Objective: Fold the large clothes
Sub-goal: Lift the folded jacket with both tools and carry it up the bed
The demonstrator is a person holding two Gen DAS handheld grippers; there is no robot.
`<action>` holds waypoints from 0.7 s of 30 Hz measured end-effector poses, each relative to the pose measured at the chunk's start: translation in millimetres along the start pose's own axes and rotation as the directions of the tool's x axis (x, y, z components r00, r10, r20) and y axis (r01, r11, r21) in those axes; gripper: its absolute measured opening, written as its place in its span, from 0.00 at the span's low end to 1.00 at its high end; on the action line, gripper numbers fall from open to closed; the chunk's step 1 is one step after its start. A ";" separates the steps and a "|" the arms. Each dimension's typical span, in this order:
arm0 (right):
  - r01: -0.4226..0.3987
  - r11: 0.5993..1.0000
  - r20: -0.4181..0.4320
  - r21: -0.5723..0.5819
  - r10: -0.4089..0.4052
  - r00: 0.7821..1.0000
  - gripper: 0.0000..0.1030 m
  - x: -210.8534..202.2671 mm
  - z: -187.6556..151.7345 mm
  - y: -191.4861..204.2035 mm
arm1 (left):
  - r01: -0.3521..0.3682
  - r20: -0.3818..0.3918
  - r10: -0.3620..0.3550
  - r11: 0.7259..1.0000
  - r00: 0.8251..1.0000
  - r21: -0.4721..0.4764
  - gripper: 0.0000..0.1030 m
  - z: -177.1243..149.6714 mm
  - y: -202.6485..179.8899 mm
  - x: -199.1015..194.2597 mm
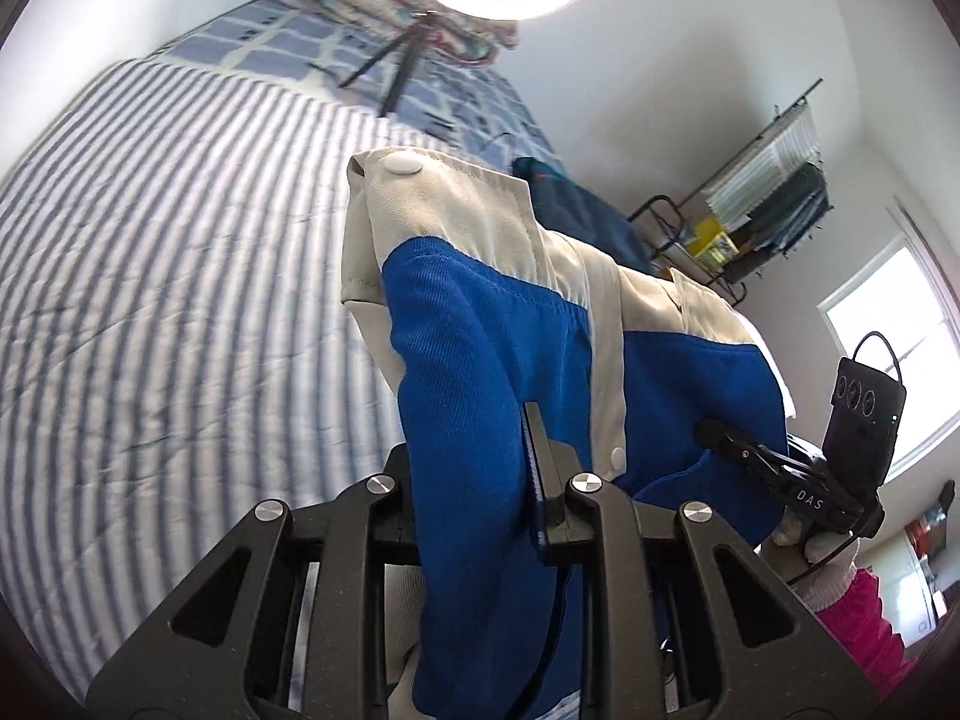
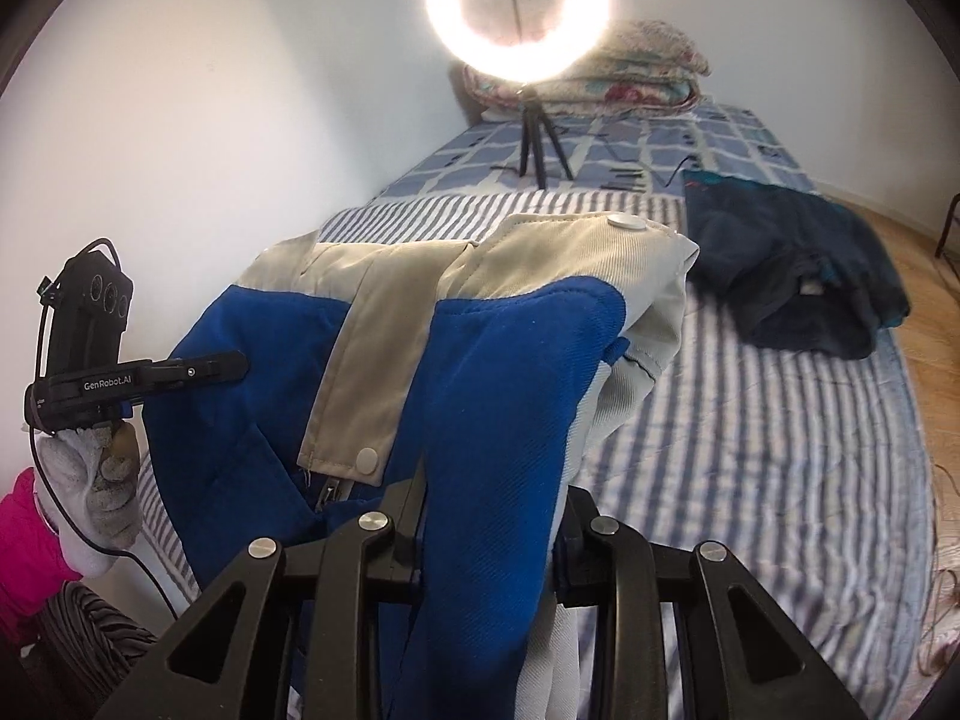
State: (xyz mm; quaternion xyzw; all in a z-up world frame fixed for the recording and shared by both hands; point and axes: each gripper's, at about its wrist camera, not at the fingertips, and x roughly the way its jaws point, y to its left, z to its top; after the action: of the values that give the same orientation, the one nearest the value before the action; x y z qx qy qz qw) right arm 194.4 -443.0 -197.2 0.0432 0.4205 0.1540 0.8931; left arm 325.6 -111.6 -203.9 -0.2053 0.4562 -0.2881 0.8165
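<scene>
I am holding a blue and cream jacket (image 1: 480, 330) up off the bed (image 1: 150, 300) with both grippers. The left gripper (image 1: 474, 480) is gripping a fold of the blue cloth, its jaws clamped together on the fabric, which is draping up and over them toward the cream collar band and its white snap button (image 1: 402, 164). The right gripper (image 2: 489, 516) is doing the same on its side, its jaws closed on blue cloth that is rising between them and hiding most of both fingers.

In the right wrist view the left gripper is showing at the left, pressing into the jacket's far edge, with my gloved left hand (image 2: 90, 474) wrapping its handle. In the left wrist view my gloved right hand (image 1: 810, 546) is showing at the lower right, holding its gripper against the jacket.

The jacket is hanging between the two grippers above the striped cover. A dark blue garment (image 2: 792, 264) is lying crumpled on the bed, well apart from the jacket. A lit ring light (image 2: 519, 12) on a small tripod is standing near folded quilts (image 2: 648, 72) at the far end.
</scene>
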 end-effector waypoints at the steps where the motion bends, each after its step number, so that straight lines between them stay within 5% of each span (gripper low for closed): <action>1: 0.011 1.000 0.008 0.000 -0.011 1.000 0.28 -6.2 1.6 -6.6 | 0.009 -0.001 -0.009 1.000 1.000 0.007 0.20 3.3 -8.2 6.0; 21: 0.246 0.969 0.098 -0.025 -0.242 0.965 0.28 -45.0 105.0 -156.1 | 0.112 0.018 -0.116 0.981 0.993 0.160 0.20 114.5 -133.8 164.8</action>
State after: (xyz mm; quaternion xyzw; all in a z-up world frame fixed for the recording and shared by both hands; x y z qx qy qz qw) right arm 285.0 -599.6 -128.8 -0.0179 0.3772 0.0483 0.9247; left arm 455.4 -312.0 -170.0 -0.1693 0.4082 -0.3669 0.8186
